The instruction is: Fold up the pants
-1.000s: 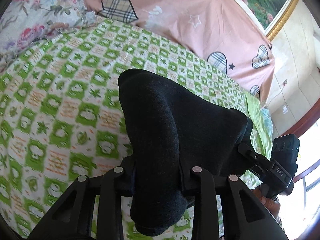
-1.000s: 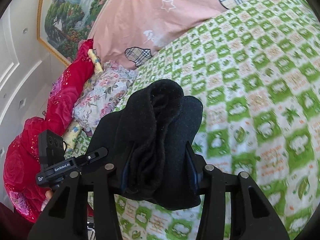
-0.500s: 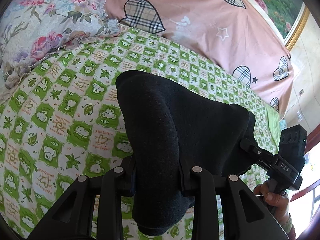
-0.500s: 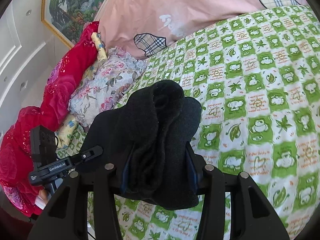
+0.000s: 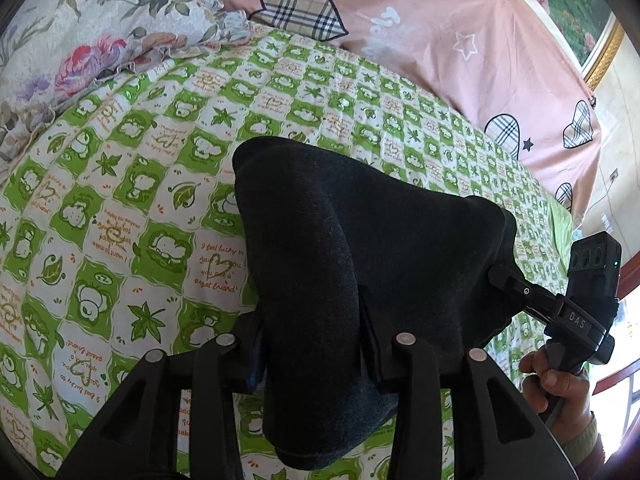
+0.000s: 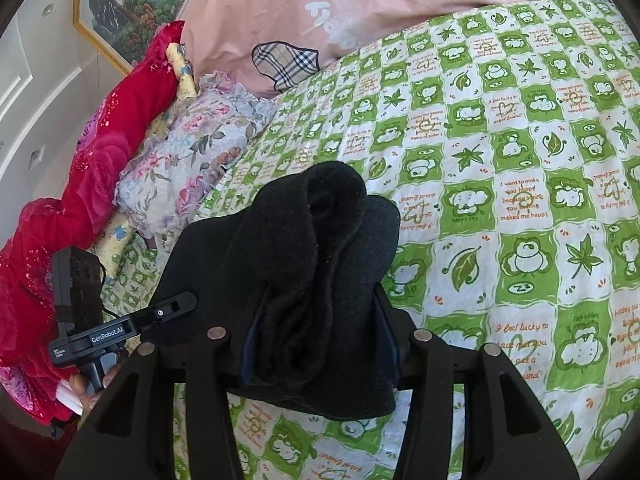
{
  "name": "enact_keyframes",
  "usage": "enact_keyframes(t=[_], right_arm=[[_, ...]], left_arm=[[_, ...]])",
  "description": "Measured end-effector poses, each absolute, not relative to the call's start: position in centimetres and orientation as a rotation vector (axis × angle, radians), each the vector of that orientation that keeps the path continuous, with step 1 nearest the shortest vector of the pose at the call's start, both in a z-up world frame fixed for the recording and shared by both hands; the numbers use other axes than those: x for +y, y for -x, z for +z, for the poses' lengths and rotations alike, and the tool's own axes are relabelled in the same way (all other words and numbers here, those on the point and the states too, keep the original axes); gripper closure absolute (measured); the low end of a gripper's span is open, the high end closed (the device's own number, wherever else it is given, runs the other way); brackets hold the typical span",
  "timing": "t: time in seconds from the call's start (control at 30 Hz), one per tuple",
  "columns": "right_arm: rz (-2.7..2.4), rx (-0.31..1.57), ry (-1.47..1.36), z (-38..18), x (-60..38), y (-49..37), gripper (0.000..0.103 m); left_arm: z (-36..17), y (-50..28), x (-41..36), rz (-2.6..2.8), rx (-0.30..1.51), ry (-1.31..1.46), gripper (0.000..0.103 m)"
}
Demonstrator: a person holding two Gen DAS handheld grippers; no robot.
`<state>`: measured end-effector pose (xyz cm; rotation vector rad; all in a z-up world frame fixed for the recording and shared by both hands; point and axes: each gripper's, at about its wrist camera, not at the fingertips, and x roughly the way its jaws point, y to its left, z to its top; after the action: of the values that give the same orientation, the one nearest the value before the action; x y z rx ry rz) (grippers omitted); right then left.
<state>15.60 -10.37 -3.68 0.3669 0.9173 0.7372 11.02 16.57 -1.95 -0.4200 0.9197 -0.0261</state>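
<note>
While both of my grippers have the pants [image 5: 360,248] pinched, the garment hangs as one dark bundle above the green checked bedspread [image 5: 132,184], and I judge I am mid-carry, about to lay it down for a fold. My left gripper [image 5: 316,344] has its fingers closed tight on a thick roll of the cloth, which spills past them toward 6 o'clock in that view. My right gripper [image 6: 320,332] is likewise clamped on several bunched layers, with a hump of fabric rising toward 12 o'clock. In the left wrist view I see the other tool and the hand [image 5: 560,384] holding it at about 4 o'clock, the cloth stretched across to it; in the right wrist view its partner sits at 8 o'clock.

To do this step well, I would spread the two grips apart until the span between them goes taut, then lower onto open bedspread well away from the floral pillow [image 6: 184,176] at 10 o'clock and the pink quilt [image 5: 440,40] at 12 o'clock. I would set the hanging edge down first and drag gently so the layers flatten rather than bunch. Whether the legs are aligned I cannot tell; the fabric is too dark and crumpled. I would let go only once it lies flat.
</note>
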Motion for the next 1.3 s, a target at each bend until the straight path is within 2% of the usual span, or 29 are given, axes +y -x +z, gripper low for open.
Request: enact_keyframes(t=[0.17,0.3,0.37,0.47,0.7,0.97,1.3], right_arm=[[0.723,0.916,-0.381,-4.4,-11.3,-15.7,0.04],[0.709,0.899,-0.392,-4.1,-12.1,-15.3,0.04],[0.694,0.889,-0.396,-3.8,-12.5,-15.1,0.039],[0.66,0.876,-0.394,-3.6,-13.3,-14.5,0.033],[0.619,0.829,-0.392,-2.1,-14.3,-12.5,0.031],[0.635,0.733,-0.335,0.5,-13.2,-8.7,0.019],[0.638,0.668,-0.173,1.0,-10.5,-4.6,0.018]], left_arm=[[-2.3,-10.5,16.8,-0.013,0.915,0.404,0.044],[-1.9,-9.8,16.8,0.002,0.912,0.391,0.043],[-1.8,-9.4,16.8,0.022,0.917,0.386,0.037],[-1.6,-8.5,16.8,0.054,0.912,0.39,0.037],[-0.4,-6.3,15.6,0.118,0.893,0.342,0.034],[0.7,-4.0,13.5,0.143,0.872,0.282,0.026],[1.3,-1.7,11.7,0.186,0.837,0.2,0.022]])
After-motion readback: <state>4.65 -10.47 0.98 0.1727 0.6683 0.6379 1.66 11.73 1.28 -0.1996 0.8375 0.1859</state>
